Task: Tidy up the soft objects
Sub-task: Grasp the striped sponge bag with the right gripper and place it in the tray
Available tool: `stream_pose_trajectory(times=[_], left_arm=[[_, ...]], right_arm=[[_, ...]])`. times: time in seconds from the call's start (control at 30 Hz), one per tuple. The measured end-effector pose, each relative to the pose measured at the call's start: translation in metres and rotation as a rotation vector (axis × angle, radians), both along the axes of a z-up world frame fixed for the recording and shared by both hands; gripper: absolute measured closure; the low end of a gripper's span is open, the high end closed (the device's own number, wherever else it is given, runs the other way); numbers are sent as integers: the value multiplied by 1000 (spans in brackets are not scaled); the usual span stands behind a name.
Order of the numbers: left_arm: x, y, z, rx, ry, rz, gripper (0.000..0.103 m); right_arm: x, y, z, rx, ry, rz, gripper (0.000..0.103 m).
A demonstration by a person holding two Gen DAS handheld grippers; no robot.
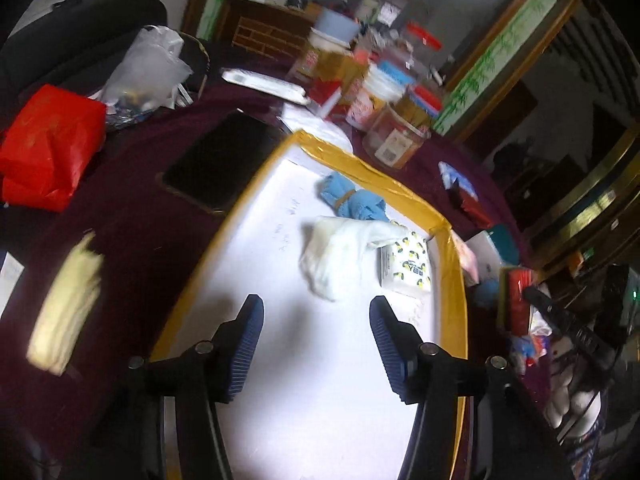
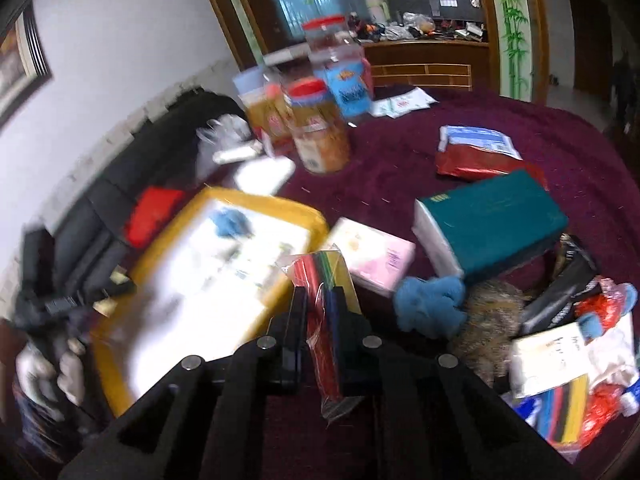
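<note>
Left wrist view: the left gripper [image 1: 316, 320] hangs over a white tray [image 1: 288, 360] rimmed in glossy yellow tape, its 2 ribbed blue fingers [image 1: 250, 344] spread wide and released, nothing between them. On the tray lie 3 soft items near the far right corner: 1 rolled blue cloth [image 1: 352, 200] banded at its middle, 1 crumpled white cloth [image 1: 344, 256] and 1 flat tissue pack [image 1: 406, 266] with a yellow print, the white cloth touching both others. The near half of the tray is bare. On the maroon desk [image 1: 132, 224], 1 dark phone [image 1: 222, 160] lies just beside the tray's left rim.

Right wrist view (blurred): the right gripper [image 2: 318, 312] is clenched on 1 clear bag of coloured strips [image 2: 320, 300], held above the desk just beside the tray's [image 2: 308, 212] right rim. 1 fluffy blue cloth [image 2: 432, 304], 1 pink pack [image 2: 376, 256] and 1 green-topped tissue block [image 2: 492, 220] lie near.
</note>
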State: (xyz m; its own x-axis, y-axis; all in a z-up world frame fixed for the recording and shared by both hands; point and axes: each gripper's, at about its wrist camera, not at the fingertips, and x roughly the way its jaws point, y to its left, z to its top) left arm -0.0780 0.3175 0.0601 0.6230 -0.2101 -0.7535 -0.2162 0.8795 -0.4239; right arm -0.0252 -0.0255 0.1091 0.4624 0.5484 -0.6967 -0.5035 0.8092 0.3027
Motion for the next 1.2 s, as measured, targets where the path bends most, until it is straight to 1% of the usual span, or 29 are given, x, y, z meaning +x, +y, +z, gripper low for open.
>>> stream_pose_trajectory(times=[0.07, 0.13, 0.27, 0.37, 0.47, 0.53, 0.6, 0.7, 0.77, 0.87, 0.93, 0.97, 1.0, 1.13, 1.2], left_arm=[[-20, 8, 5, -14, -35, 23, 45], [-32, 14, 8, -21, -61, 40, 42], [-55, 24, 9, -36, -108, 91, 40], [-67, 26, 7, -32, -129, 108, 40], [-74, 24, 6, -16, -145, 103, 40], [-76, 23, 5, -26, -152, 94, 40], [-78, 23, 1, -42, -152, 82, 40], [-79, 23, -4, -61, -144, 70, 40], [-79, 24, -7, -65, -137, 66, 40], [-81, 26, -10, -76, -128, 66, 38], [-82, 27, -11, -75, -126, 67, 38], [-83, 27, -11, -76, -126, 66, 38], [-85, 26, -12, -76, -126, 66, 38], [-87, 25, -11, -78, -128, 68, 38], [-89, 20, -8, -72, -132, 63, 36]], right_arm=[[-2, 10, 9, 70, 31, 38, 93], [-3, 25, 11, 107, 68, 78, 92], [2, 75, 1, 158, 184, 174, 92], [13, 119, -10, 204, 275, 217, 92], [25, 157, -21, 218, 320, 222, 92], [38, 183, -32, 231, 366, 210, 92], [51, 199, -44, 250, 407, 183, 92], [71, 213, -61, 283, 465, 126, 92], [81, 217, -70, 290, 497, 96, 90], [88, 208, -70, 275, 455, 41, 87], [88, 201, -61, 272, 410, 25, 80], [85, 195, -54, 261, 371, 18, 73], [82, 188, -45, 244, 330, 16, 70], [60, 158, -14, 177, 192, 33, 66], [42, 136, 0, 137, 108, 39, 55]])
